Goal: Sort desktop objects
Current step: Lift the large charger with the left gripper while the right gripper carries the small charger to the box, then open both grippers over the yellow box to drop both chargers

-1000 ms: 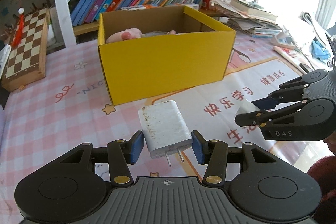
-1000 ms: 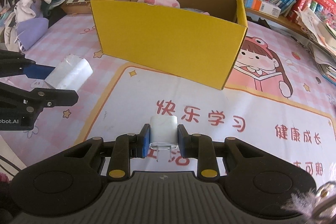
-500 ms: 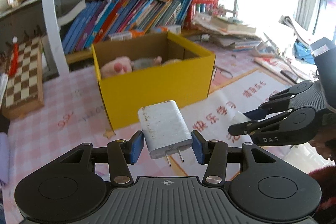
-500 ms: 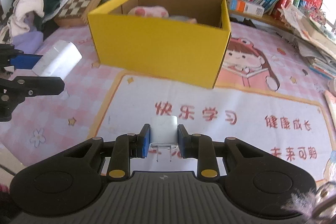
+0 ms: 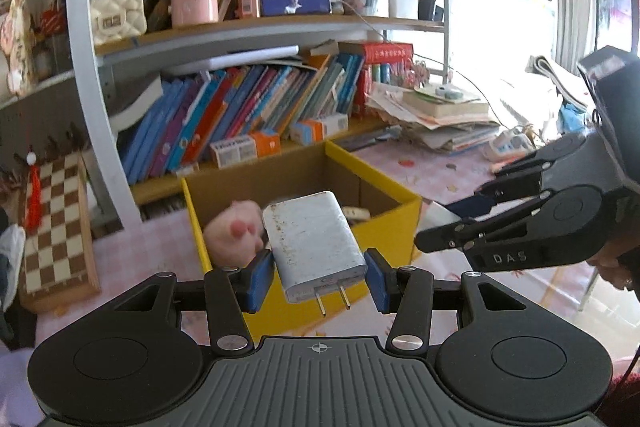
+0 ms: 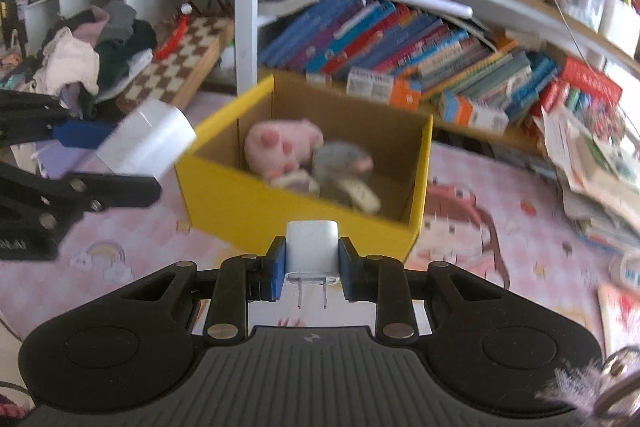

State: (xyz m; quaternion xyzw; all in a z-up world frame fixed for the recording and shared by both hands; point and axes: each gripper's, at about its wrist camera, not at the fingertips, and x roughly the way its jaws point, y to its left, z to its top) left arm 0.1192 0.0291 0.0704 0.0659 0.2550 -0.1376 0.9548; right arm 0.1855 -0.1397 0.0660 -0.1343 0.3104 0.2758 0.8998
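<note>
The left gripper (image 5: 318, 281) clamps a scuffed, flat white charger (image 5: 314, 245) with two prongs above the yellow cardboard box (image 6: 256, 203), hiding part of the pink plush (image 6: 280, 147) inside. The right gripper (image 6: 312, 269) pinches a smaller, smooth white cube charger (image 6: 312, 251), also two-pronged, near the box's front wall; the gray plush (image 6: 342, 163) blurs.

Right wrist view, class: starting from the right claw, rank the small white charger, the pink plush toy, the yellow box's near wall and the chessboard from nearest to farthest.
1. Small white charger, gripped in the right claw, prongs toward the camera.
2. Yellow box, near wall just beyond, centre.
3. Pink plush toy, inside the box, left half.
4. Chessboard, far left, leaning by the shelf.
</note>
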